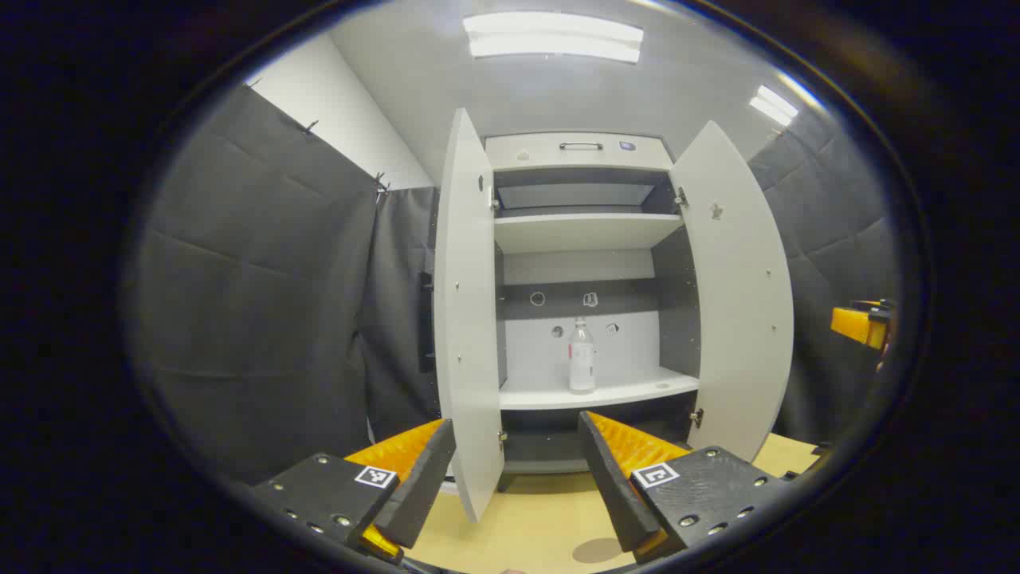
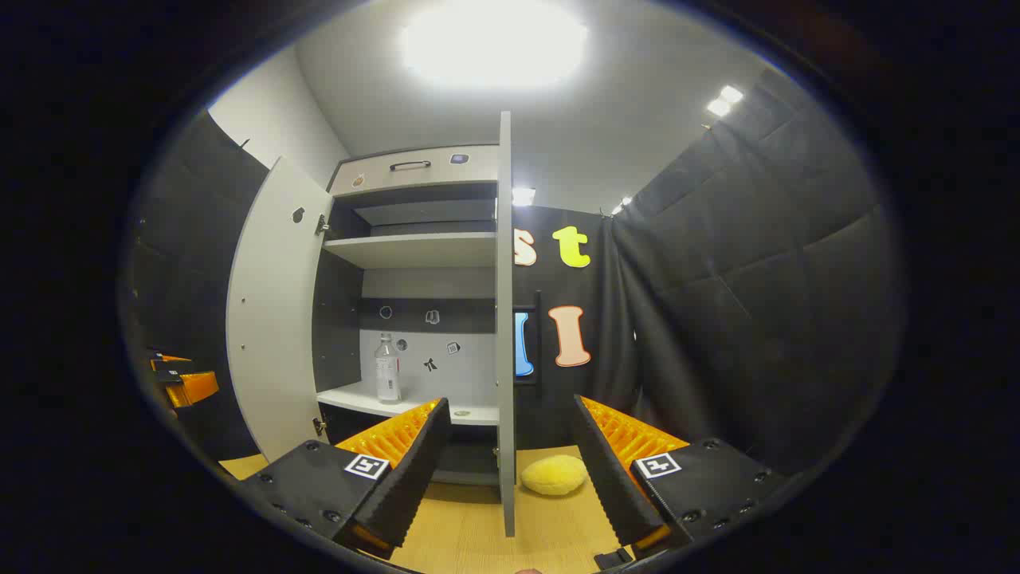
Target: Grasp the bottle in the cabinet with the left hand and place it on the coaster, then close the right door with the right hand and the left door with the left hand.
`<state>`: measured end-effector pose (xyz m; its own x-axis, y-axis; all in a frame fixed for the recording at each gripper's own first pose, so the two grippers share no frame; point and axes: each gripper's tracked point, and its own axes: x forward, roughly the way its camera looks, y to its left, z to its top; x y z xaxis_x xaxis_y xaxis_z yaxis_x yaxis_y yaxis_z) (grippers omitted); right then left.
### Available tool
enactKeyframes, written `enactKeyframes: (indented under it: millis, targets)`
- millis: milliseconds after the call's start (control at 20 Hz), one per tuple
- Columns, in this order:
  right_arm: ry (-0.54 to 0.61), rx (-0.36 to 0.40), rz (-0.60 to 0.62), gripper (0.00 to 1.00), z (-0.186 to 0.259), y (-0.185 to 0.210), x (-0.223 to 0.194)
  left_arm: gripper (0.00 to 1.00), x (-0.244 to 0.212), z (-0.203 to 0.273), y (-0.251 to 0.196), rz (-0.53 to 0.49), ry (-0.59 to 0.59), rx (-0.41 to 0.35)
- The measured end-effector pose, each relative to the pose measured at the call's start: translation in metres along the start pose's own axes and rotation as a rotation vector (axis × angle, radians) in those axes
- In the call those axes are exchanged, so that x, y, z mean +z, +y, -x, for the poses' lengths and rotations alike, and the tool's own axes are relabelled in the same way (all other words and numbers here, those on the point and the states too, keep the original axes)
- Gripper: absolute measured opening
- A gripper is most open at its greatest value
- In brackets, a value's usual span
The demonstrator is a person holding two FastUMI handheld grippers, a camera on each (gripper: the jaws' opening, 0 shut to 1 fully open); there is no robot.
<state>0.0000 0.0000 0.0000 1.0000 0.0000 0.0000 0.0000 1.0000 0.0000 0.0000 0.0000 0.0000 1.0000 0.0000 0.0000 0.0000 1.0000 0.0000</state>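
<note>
The left tool (image 1: pixel 516 478), black-bodied with orange ribbed finger pads, is held wide open and empty, aimed into the open white cabinet (image 1: pixel 580 150). The right tool (image 2: pixel 506 478), of the same build, is likewise spread open with nothing between its fingers, and the thin edge of the white right door (image 2: pixel 504 319) is seen standing just ahead of its gap.

The clear plastic bottle with a white cap and a pale label (image 1: pixel 581 356) is found upright on the white lower shelf (image 1: pixel 637 391), near the middle, apart from both side walls. It is judged to be light, smooth and somewhat slippery, with a thin wall that may give under pressure; a hold around the labelled body, below the shoulder, is judged the firmest. Being tall and narrow, it could be tipped by a glancing touch.

The white left door (image 1: pixel 466 319) is swung fully out, its lower corner reaching down between the left tool's fingers in the left gripper view, so the approach is best kept to the inner side of it. Ample headroom is left under the upper shelf (image 1: pixel 586 231). A brown round coaster (image 1: pixel 598 549) lies on the pale wooden tabletop (image 1: pixel 526 518) below the cabinet. A yellow soft lump (image 2: pixel 555 473) rests on the tabletop beside the right door's foot.
</note>
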Motion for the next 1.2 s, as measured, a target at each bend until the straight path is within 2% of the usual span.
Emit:
enactKeyframes:
  millis: [50,150,250,400,450,700,800,950,1000,1050,1200]
  targets:
    - [0.006,0.005,0.000,0.94,0.001,0.001,-0.002,0.92,0.000,0.002,-0.001,-0.005,0.001,-0.001]
    - [0.006,0.011,0.000,0.96,0.000,0.001,-0.003,0.91,-0.001,0.003,-0.002,-0.018,0.000,0.002]
    - [0.002,0.010,0.004,0.96,0.001,0.000,-0.003,0.95,-0.003,0.005,-0.002,-0.013,0.002,0.003]
    - [0.001,0.015,0.006,0.96,-0.001,-0.002,-0.003,0.96,-0.004,0.005,-0.003,0.012,0.009,0.007]
    - [0.000,0.016,0.003,0.94,-0.002,-0.003,-0.002,0.92,-0.003,0.004,-0.003,0.018,0.007,0.006]
    - [-0.006,0.027,0.005,0.96,-0.008,-0.008,-0.001,0.95,0.001,0.003,-0.009,0.006,-0.002,0.011]
    - [-0.009,0.033,0.011,0.96,-0.012,-0.011,-0.002,0.91,0.003,-0.003,-0.018,-0.001,0.001,0.010]
    - [-0.017,0.040,0.018,0.96,-0.016,-0.020,-0.004,0.91,0.001,-0.013,-0.034,0.002,0.008,0.000]
    - [-0.015,0.043,0.024,0.96,-0.017,-0.023,-0.005,0.96,0.001,-0.018,-0.040,0.007,0.010,-0.006]
    - [-0.012,0.046,0.032,0.96,-0.019,-0.027,-0.008,0.92,0.001,-0.022,-0.046,0.010,0.011,-0.011]
    - [-0.012,0.052,0.052,0.96,-0.024,-0.043,-0.012,0.91,0.003,-0.037,-0.067,0.026,0.010,-0.030]
